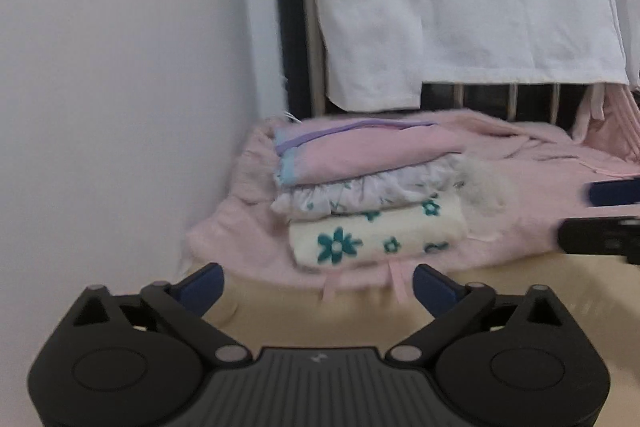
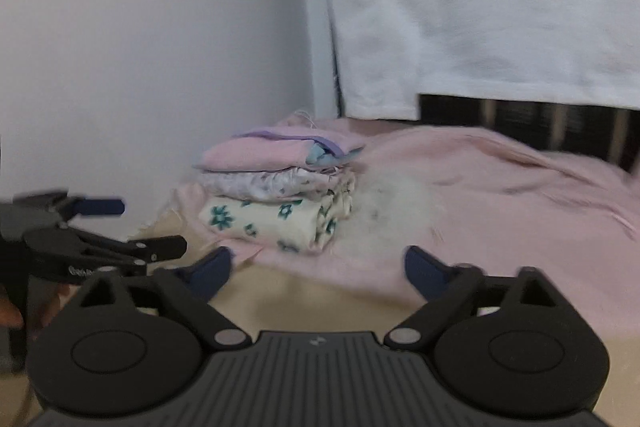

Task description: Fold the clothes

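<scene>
With both the left gripper (image 1: 318, 281) and right gripper (image 2: 318, 267) wide and empty, the folded stack (image 1: 368, 195) ahead looks done, so next they likely reach past it for the pink cloth (image 2: 500, 179).

Three folded clothes (image 1: 372, 195) stacked, pink garment (image 2: 500, 187) beneath

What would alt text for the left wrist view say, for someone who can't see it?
A stack of three folded clothes, pink on top, sits on a pink blanket by a white wall. The open left gripper points at it, empty; the right gripper enters at the right edge. A white cloth hangs behind.
</scene>
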The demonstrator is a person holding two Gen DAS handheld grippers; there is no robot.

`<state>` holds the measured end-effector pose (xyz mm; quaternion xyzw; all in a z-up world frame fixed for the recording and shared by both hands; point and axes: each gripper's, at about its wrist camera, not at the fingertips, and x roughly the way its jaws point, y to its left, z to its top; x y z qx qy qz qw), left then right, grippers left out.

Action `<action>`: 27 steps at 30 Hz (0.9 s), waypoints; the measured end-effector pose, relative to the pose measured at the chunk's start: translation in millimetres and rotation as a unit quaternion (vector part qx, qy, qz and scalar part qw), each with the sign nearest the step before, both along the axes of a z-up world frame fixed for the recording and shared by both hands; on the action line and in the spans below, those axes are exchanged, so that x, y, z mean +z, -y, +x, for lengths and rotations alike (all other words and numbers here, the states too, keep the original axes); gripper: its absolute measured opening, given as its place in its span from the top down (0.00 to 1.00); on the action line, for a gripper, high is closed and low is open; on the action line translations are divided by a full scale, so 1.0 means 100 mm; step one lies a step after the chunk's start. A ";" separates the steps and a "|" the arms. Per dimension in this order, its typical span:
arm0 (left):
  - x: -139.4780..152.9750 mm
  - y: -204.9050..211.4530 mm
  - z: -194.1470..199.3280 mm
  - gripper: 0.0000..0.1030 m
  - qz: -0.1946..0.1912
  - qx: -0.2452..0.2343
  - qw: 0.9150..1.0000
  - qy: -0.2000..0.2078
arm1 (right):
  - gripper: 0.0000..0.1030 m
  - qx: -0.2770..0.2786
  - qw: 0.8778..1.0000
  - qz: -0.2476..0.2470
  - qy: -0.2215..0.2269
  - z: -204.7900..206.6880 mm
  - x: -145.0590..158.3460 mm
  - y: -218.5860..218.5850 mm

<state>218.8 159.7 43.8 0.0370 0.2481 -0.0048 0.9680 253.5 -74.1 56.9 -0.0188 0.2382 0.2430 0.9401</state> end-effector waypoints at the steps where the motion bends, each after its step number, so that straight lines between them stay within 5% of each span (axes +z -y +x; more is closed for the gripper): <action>1: -0.01 -0.05 0.13 0.06 -0.006 -0.012 1.000 -0.002 | 0.27 0.013 1.000 -0.005 -0.007 0.17 -0.03 -0.06; 5: -0.08 -0.21 0.51 0.10 -0.019 -0.022 0.999 -0.018 | 0.28 0.049 0.998 -0.016 -0.021 0.52 -0.13 -0.23; 7: -0.16 -0.28 0.63 0.15 -0.044 -0.034 0.998 -0.035 | 0.44 0.063 0.997 -0.020 -0.025 0.61 -0.17 -0.30; 8: -0.20 -0.31 0.66 0.28 -0.062 -0.046 0.996 -0.036 | 0.60 0.071 0.997 -0.022 -0.027 0.66 -0.19 -0.33; 10: -0.24 -0.38 0.68 0.54 -0.100 -0.076 0.992 -0.030 | 0.70 0.085 0.996 -0.025 -0.031 0.76 -0.24 -0.40; 11: -0.24 -0.41 0.67 0.55 -0.111 -0.082 0.990 -0.028 | 0.79 0.093 0.995 -0.027 -0.033 0.81 -0.26 -0.43; 14: -0.08 -0.45 0.55 0.66 -0.139 -0.092 0.986 -0.006 | 0.86 0.088 0.994 0.029 -0.055 0.72 -0.03 -0.34; 17: 0.30 -0.50 0.22 0.74 -0.190 -0.103 0.976 0.030 | 0.89 0.105 0.991 0.074 -0.027 0.40 0.38 -0.23; 23: 1.31 -0.14 -1.16 0.74 -0.203 -0.175 0.953 0.139 | 0.90 0.174 0.961 0.211 -0.036 -0.81 1.25 0.36; 27: 1.52 0.36 -1.92 0.56 -0.161 -0.171 0.962 0.136 | 0.90 0.138 0.968 0.209 -0.026 -1.62 1.37 0.58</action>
